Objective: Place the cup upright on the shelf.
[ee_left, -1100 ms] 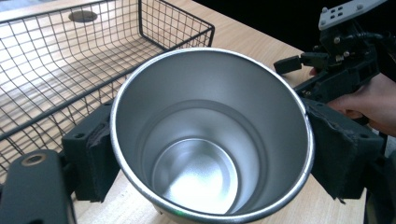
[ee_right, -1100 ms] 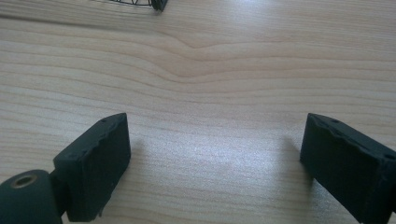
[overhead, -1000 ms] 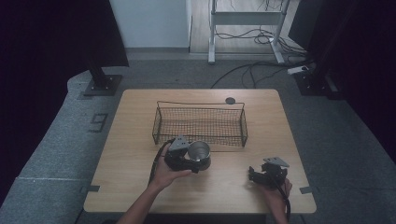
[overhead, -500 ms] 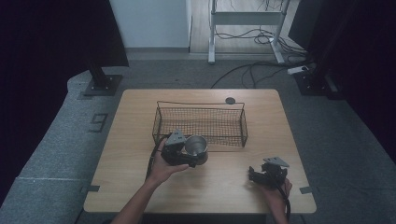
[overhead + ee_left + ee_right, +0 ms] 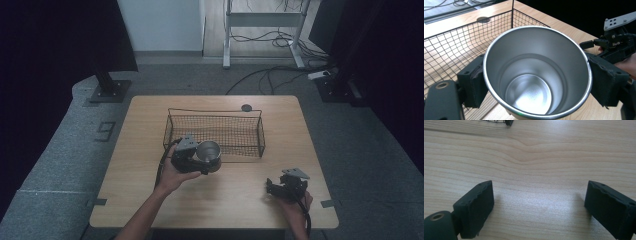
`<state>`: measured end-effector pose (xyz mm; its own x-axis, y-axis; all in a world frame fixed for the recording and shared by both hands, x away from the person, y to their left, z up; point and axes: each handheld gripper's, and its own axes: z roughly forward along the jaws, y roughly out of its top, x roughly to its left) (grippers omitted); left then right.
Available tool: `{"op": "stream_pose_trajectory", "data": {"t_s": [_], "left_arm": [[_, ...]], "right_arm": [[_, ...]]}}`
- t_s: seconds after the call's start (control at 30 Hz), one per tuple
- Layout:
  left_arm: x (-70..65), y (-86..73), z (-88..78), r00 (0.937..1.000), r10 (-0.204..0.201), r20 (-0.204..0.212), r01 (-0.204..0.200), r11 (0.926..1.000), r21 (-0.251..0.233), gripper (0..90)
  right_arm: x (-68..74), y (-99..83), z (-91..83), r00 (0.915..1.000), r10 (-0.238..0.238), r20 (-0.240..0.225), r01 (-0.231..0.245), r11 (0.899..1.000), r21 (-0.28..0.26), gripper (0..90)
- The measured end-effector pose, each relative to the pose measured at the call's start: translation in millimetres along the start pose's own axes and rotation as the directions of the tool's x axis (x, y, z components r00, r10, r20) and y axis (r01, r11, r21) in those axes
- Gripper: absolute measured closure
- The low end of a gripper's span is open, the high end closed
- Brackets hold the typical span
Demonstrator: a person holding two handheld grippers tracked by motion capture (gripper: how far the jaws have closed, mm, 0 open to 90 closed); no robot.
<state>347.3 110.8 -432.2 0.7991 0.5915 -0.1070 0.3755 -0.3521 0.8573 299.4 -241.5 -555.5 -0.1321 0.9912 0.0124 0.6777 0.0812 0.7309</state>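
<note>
While your left gripper (image 5: 192,159) has its fingers (image 5: 472,82) clamped on the steel cup (image 5: 536,72), one pad on each side of the wall just under the rim, your right gripper (image 5: 288,184) is sitting with its fingers (image 5: 475,206) spread wide, nothing between them but bare wood. It's low over the counter (image 5: 240,200) near the front right corner, well apart from the cup.

You've got the cup up off the counter, right at the near wall of the wire basket (image 5: 215,131), toward the basket's left end. In the left gripper view its mouth faces straight back at the camera, so the long axis runs along the fingers and you can see clear down to the shiny bottom. It looks empty.

Around it: the basket's front mesh is just beside the cup, and that wall is what's between the cup and the inside of the basket. A small dark round disc (image 5: 246,107) sits on the counter behind the basket, near the far edge.
</note>
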Motion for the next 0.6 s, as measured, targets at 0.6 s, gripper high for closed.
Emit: {"op": "stream_pose_trajectory", "data": {"t_s": [0.6], "left_arm": [[9.9, 9.9, -5.1, 0.9998, -0.017, -0.008, 0.017, 0.9998, -0.011, 14.8]], "right_arm": [[0.1, 0.0, 0.1, 1.0000, 0.002, 0.000, -0.002, 1.000, 0.000, 8.6]]}}
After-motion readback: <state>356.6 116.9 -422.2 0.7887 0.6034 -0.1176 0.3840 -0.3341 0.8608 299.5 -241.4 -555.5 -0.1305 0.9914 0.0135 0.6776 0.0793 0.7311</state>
